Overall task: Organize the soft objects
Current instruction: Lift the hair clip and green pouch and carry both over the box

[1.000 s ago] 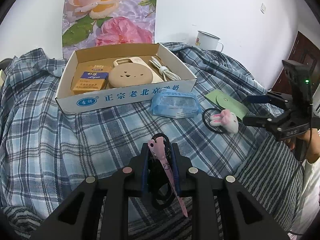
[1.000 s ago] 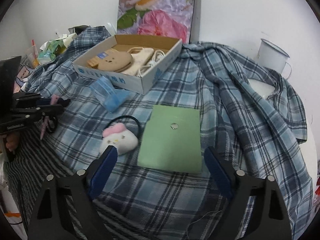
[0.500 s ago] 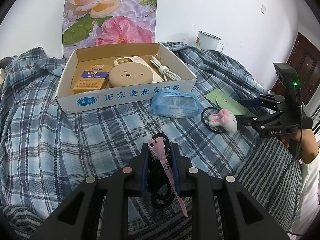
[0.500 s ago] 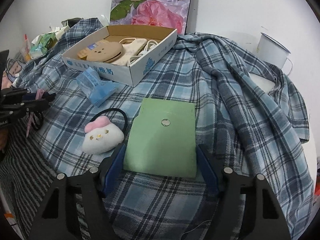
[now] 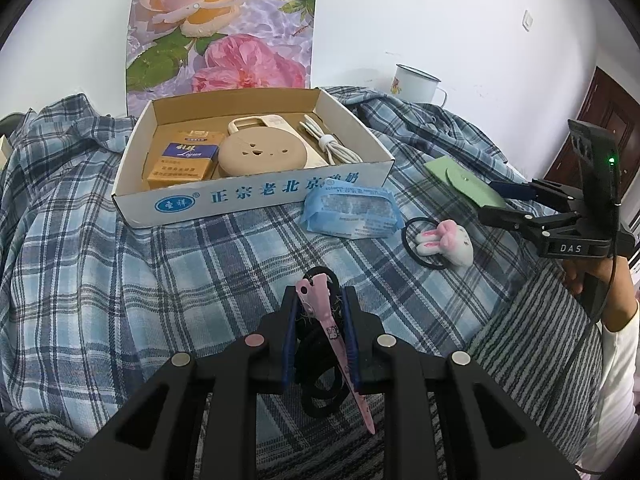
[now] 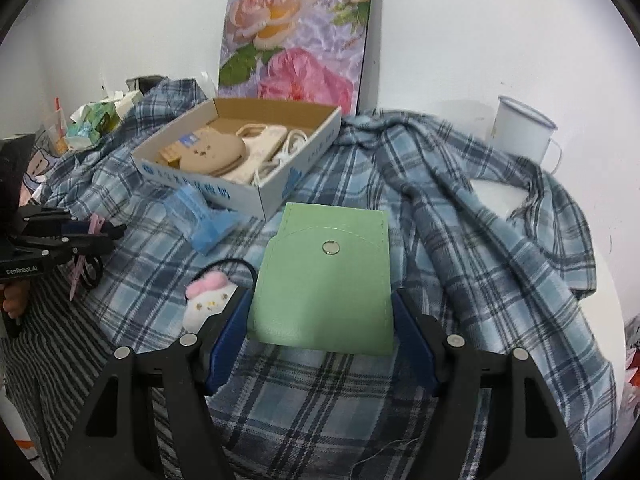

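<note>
My left gripper [image 5: 320,312] is shut on a pink hair clip with black hair ties [image 5: 320,320], held above the plaid cloth. My right gripper [image 6: 320,320] is open, its blue pads on either side of a green pouch [image 6: 324,276] that lies flat on the cloth; whether they touch it I cannot tell. A white bunny plush on a black hair tie [image 6: 208,304] lies just left of the pouch and also shows in the left wrist view [image 5: 444,240]. The cardboard box [image 5: 248,200] holds a tan round case, cigarette packs and a white cable.
A blue tissue pack [image 5: 352,212] lies in front of the box. A white enamel mug [image 6: 520,132] stands at the back right. A floral board [image 5: 224,28] leans on the wall behind the box. A striped cloth [image 5: 532,344] covers the near edge.
My right gripper has moved forward and lower to the green pouch, and its fingers have narrowed around it. My left gripper keeps the hair clip in the same place.
</note>
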`<state>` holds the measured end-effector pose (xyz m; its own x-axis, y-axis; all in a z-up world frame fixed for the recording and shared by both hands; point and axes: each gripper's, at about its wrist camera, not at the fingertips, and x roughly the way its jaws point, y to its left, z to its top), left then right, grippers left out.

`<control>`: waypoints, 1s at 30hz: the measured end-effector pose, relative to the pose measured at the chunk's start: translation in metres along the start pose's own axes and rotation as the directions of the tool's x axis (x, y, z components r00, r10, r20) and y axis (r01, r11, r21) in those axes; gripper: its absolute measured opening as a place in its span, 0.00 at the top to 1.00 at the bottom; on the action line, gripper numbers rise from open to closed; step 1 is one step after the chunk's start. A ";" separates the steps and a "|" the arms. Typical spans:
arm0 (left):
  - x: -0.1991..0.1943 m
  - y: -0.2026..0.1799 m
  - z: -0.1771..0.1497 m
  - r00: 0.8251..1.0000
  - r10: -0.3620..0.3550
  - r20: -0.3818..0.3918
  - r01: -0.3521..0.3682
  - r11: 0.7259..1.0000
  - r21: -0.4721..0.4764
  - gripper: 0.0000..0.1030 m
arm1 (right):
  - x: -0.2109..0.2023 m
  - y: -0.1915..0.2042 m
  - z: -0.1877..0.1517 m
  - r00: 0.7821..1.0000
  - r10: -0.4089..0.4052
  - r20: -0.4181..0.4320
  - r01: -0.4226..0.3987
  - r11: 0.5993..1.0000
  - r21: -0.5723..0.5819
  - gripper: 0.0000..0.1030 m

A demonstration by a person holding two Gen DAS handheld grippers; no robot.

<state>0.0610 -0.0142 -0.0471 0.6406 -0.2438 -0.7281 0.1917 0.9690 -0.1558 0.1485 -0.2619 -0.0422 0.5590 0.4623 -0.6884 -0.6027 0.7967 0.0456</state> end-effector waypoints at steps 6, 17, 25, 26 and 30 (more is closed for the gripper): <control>-0.002 -0.002 0.001 1.000 -0.008 0.010 0.008 1.000 0.006 0.78 | -0.014 0.003 0.005 0.997 0.003 0.078 -0.002 1.000 -0.009 0.33; -0.033 0.002 0.017 0.991 0.019 0.132 -0.019 1.000 0.002 0.78 | -0.049 0.008 0.024 0.969 0.026 0.245 -0.027 1.000 0.001 0.32; -0.065 -0.003 0.037 0.973 0.020 0.229 -0.026 0.999 0.026 0.78 | -0.064 0.025 0.046 0.952 0.041 0.305 -0.031 0.999 -0.039 0.33; -0.069 -0.003 0.040 0.971 0.021 0.239 -0.029 0.999 0.027 0.78 | -0.065 0.026 0.049 0.950 0.046 0.309 -0.035 0.999 -0.042 0.32; -0.083 -0.004 0.050 0.960 0.025 0.279 -0.034 0.999 0.026 0.78 | -0.071 0.034 0.062 0.940 0.065 0.334 -0.048 0.997 -0.061 0.32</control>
<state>0.0444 0.0001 0.0476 0.8273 -0.2209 -0.5166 0.1892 0.9753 -0.1141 0.1235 -0.2435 0.0529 0.6763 0.6167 -0.4028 -0.6622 0.7485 0.0341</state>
